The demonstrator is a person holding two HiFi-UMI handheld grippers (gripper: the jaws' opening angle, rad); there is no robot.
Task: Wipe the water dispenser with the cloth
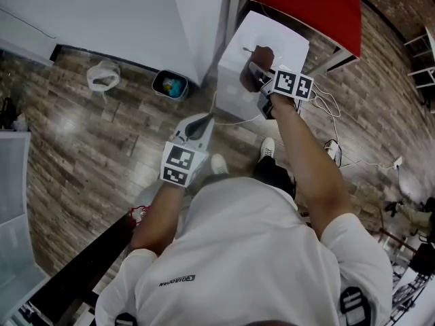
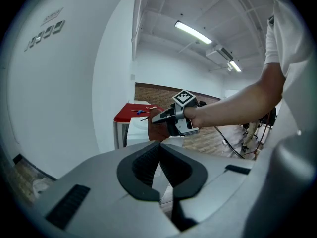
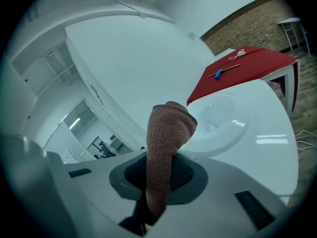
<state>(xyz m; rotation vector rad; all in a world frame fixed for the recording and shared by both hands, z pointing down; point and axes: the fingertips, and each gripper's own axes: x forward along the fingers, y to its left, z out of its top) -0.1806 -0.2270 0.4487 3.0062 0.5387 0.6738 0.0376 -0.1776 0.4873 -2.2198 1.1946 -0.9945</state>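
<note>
Right gripper view: the brown, coarse-knit cloth (image 3: 167,133) is seen clamped between the jaws of the right gripper (image 3: 159,178), with its rolled end held at the glossy white top of the boxy water dispenser (image 3: 247,133), in which a round recess is moulded. The left gripper (image 2: 159,150) is held lower, apart from the dispenser, with its ribbed dark pads closed together on nothing. On the wood-plank floor (image 1: 88,148) beside the dispenser a small dark round bin (image 1: 156,85) is found with blue and yellow scraps inside, and a red-topped table (image 1: 306,9) stands behind.
</note>
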